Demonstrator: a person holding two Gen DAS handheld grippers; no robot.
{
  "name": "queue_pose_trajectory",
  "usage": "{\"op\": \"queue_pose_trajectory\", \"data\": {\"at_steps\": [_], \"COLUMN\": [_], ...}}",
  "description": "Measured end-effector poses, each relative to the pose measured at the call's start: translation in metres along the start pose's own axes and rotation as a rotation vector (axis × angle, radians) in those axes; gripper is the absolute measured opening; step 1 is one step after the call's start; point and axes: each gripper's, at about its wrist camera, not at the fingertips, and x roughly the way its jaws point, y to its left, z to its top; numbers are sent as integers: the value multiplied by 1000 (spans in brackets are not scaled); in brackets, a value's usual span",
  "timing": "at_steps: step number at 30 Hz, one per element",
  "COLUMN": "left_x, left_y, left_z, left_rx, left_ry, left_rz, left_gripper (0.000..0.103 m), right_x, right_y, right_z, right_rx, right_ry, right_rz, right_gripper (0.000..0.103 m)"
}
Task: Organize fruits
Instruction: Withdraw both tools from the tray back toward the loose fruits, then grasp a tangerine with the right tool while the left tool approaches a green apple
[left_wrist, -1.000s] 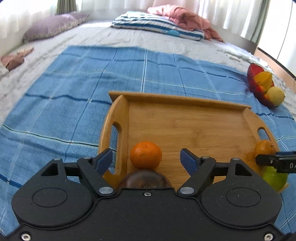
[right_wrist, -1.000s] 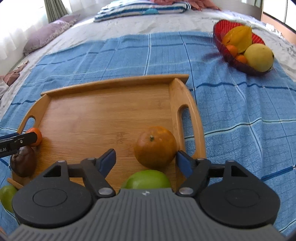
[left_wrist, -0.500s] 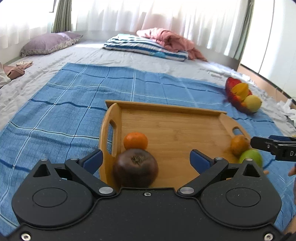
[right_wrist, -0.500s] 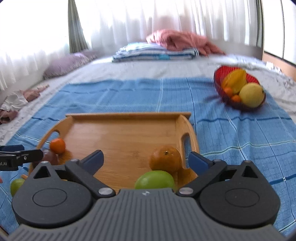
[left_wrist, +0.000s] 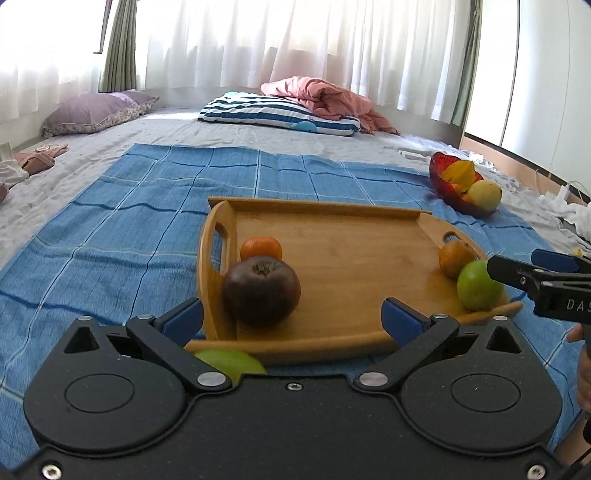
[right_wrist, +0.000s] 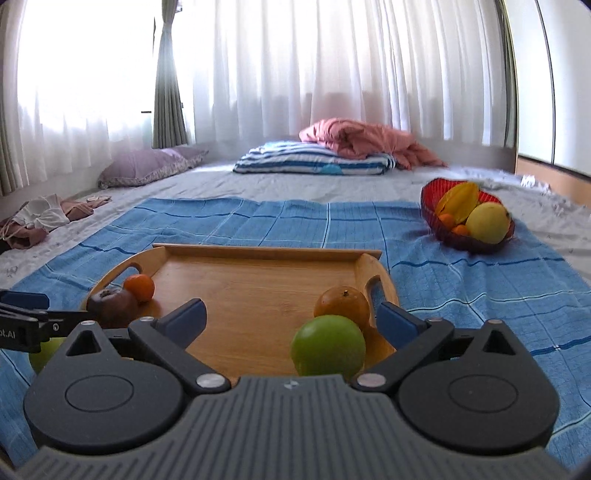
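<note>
Four fruits already set on the rectangular bamboo tray with cut-out handles (left_wrist: 332, 254), itself lying on the blue checked blanket (left_wrist: 122, 229) spread over the bed: at the left end a dark brown, tomato-shaped fruit with a dried calyx (left_wrist: 261, 290) just in front of a small bright orange mandarin (left_wrist: 260, 248), at the right end a larger dull orange (right_wrist: 344, 301) just behind a smooth green apple (right_wrist: 328, 345). Arranged in pairs by the two handles, middle of the tray bare. One more green fruit (left_wrist: 231, 363) off the tray, down on the blanket against its near edge, half hidden behind the left tool (left_wrist: 291, 319). Well apart at the far right, a red glass bowl (right_wrist: 430, 197) holding a yellow starfruit, a pale yellow round fruit and small orange ones. Judged roughly midway, with the stray green fruit and perhaps the bowl's contents left to sort. Left tool spread wide, nothing clamped; right tool (right_wrist: 290, 321) likewise wide apart and empty, the green apple just ahead between its pads but untouched.
</note>
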Motion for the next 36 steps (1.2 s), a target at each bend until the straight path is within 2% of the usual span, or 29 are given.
{"op": "queue_pose_trajectory", "data": {"at_steps": [6, 10, 19, 29, 36], "left_x": [-8, -14, -17, -19, -14], "left_y": [-4, -6, -10, -8, -2], "left_z": [-23, -36, -55, -71, -79], "left_rx": [11, 9, 34, 3, -15], "left_ry": [-36, -92, -99, -120, -96], "left_rz": [45, 90, 116, 142, 152], "left_gripper": [103, 103, 103, 103, 103], "right_x": [-12, -17, -18, -13, -12], "right_y": [12, 18, 26, 43, 45], "right_z": [-27, -45, -76, -90, -94], "right_rx": [-17, -11, 71, -29, -52], "right_ry": [-77, -97, -96, -109, -105], "right_rz": [-19, -29, -33, -85, -75], "right_gripper": [103, 103, 103, 103, 103]}}
